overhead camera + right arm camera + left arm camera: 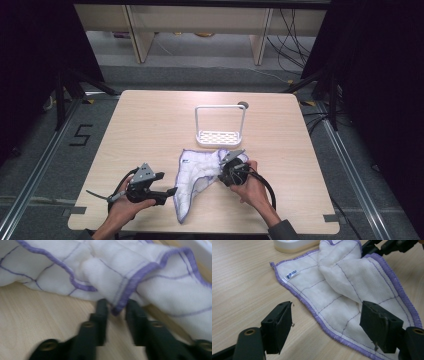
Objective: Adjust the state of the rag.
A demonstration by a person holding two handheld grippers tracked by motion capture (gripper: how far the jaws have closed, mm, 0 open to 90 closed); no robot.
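Now cloth lies crumpled on table, near front edge, just before white rack. Right claw at cloth's right side, jaws nearly together, purple hem fold between them; whether pads press it, cannot tell. Left claw low over table at cloth's left edge, jaws wide apart, cloth corner between them, untouched.

The table has a light wood top with rounded corners; a white cloth with purple hem and purple grid stitching lies crumpled on it near the middle of the near edge; a white rack with perforated base and tall loop handle stands just behind the cloth, toward the centre.
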